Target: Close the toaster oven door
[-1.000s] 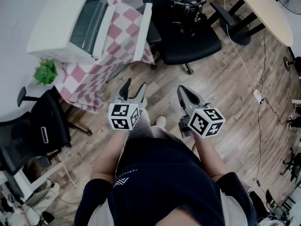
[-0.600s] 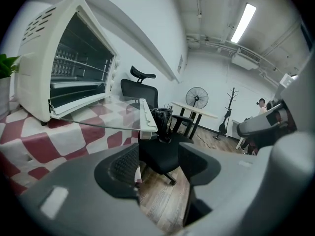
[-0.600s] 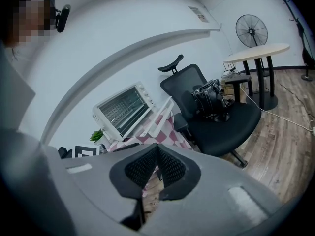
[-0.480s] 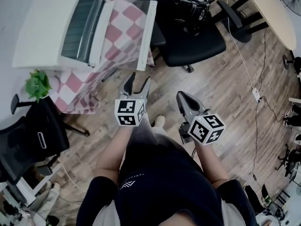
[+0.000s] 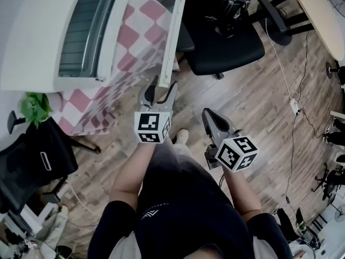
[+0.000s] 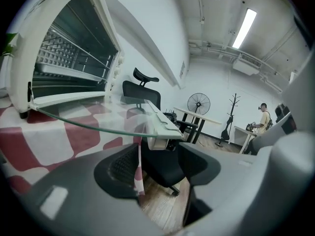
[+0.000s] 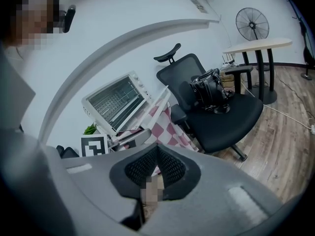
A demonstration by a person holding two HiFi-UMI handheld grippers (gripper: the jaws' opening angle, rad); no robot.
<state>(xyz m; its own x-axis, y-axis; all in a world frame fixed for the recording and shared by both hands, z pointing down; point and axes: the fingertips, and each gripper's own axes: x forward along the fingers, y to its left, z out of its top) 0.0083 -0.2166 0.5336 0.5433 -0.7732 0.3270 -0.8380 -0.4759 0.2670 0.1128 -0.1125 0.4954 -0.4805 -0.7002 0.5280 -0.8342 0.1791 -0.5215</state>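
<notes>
**Oven door down flat, left gripper at its front edge**

Head view: The white toaster oven (image 5: 54, 31) stands on a red-and-white checked cloth (image 5: 137, 42) that hides most of the tabletop. The picture's top edge cuts the oven off. Its glass door (image 5: 156, 26) lies open and level, and the cloth shows through the pane. The left gripper (image 5: 161, 92) points at the near end of the door's white handle bar (image 5: 173, 36). Whether it touches the bar cannot be told here. The right gripper (image 5: 209, 115) hangs well apart over the wood-plank floor (image 5: 259, 107). A black office chair (image 5: 226, 47) carries a black bag (image 5: 226, 1).

Left gripper view: The left gripper (image 6: 162, 173) is released, with its jaws wide apart and nothing between them. The handle bar (image 6: 158, 124) sits just above and beyond the gap. The door (image 6: 93, 117) shows edge-on, and the wire rack (image 6: 64, 58) shows inside the oven (image 6: 19, 58), whose left side is cropped.

Right gripper view: The right gripper (image 7: 156, 163) is clenched with its pads together, empty. Beyond it are the oven (image 7: 115, 100) with its door (image 7: 160, 101) down, and the chair (image 7: 226, 117). A green plant (image 7: 90, 129) is partly hidden.
</notes>
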